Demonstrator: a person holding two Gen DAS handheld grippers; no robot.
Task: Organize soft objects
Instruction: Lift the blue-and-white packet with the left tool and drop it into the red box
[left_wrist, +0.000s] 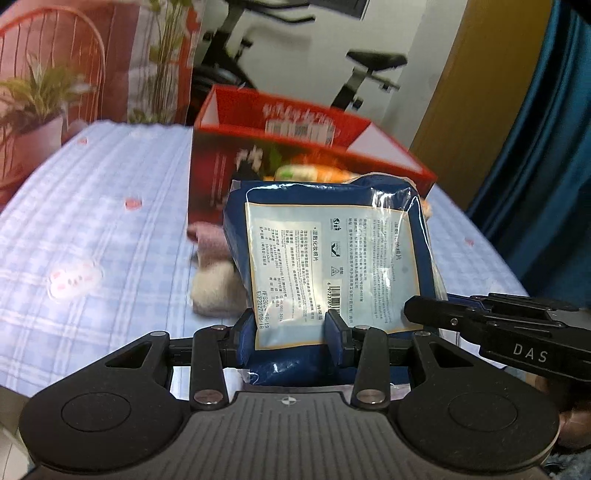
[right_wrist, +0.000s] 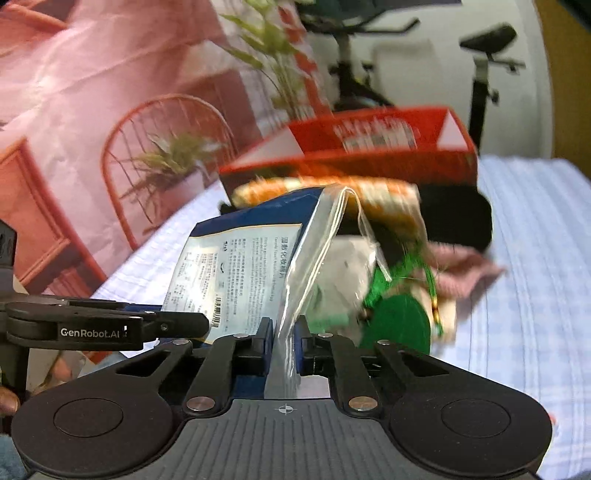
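My left gripper (left_wrist: 291, 332) is shut on a blue plastic pack of cotton pads (left_wrist: 332, 258) with a pale label, held above the table. My right gripper (right_wrist: 284, 343) is shut on the clear plastic edge of the same pack (right_wrist: 236, 277), and shows in the left wrist view (left_wrist: 517, 332) at the right. Behind the pack stands an open red cardboard box (left_wrist: 295, 147), also in the right wrist view (right_wrist: 388, 147). Soft items lie in front of it: a pink cloth (left_wrist: 210, 240), a cream cloth (left_wrist: 218, 291), an orange-striped roll (right_wrist: 332, 192), a black item (right_wrist: 458, 218) and a green pouch (right_wrist: 399, 321).
The table has a blue checked cloth (left_wrist: 92, 221). A pink printed backdrop with chair and plants (right_wrist: 110, 129) stands at its far left edge. An exercise bike (left_wrist: 369, 66) is behind the table, a blue curtain (left_wrist: 546, 147) at the right.
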